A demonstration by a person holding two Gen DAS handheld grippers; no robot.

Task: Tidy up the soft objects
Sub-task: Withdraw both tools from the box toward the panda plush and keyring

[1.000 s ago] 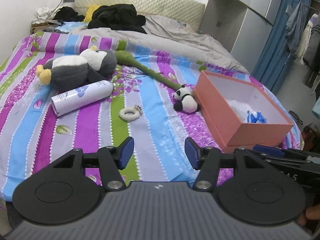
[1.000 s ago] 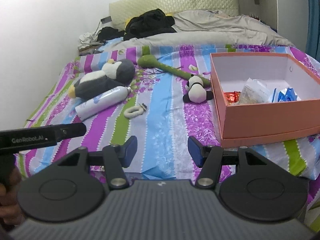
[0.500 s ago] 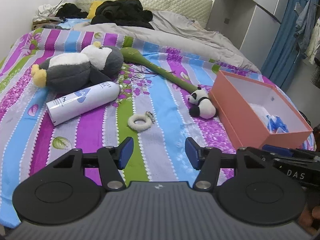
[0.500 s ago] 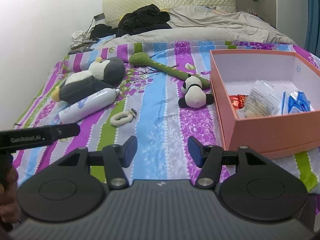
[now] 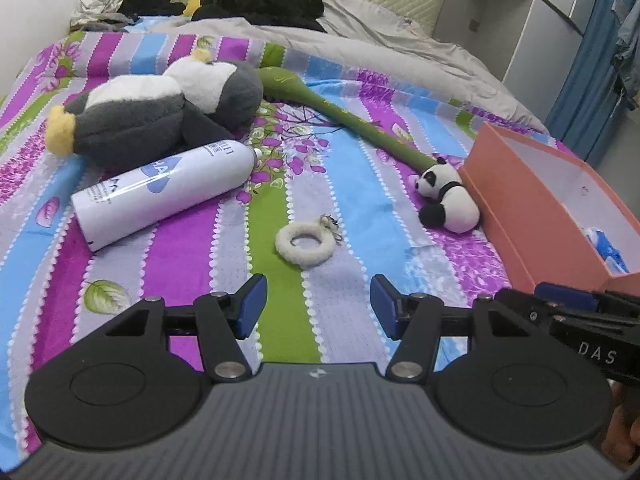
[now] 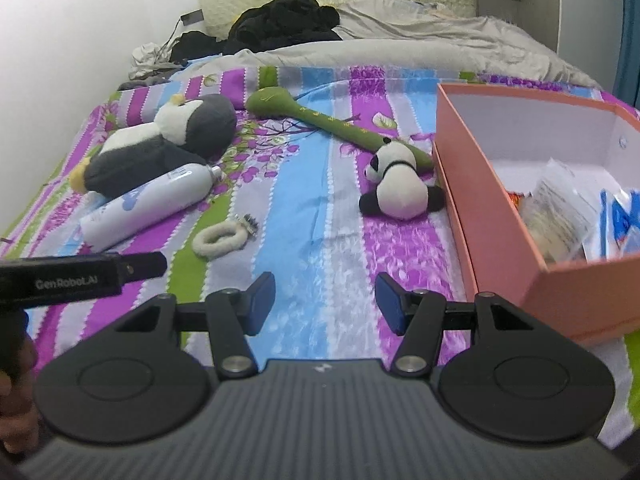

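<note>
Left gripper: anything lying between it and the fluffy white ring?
No. Left wrist view shows only bare striped bedsheet between the open left gripper and the fluffy white ring.

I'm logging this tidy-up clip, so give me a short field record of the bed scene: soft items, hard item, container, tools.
soft items: penguin, panda, green plush stick, fluffy ring, all loose on the bed
hard item: white bottle, lying against the penguin
container: pink box, open, packets inside; panda beside its wall
left tool: open, empty
right tool: open, empty
</note>
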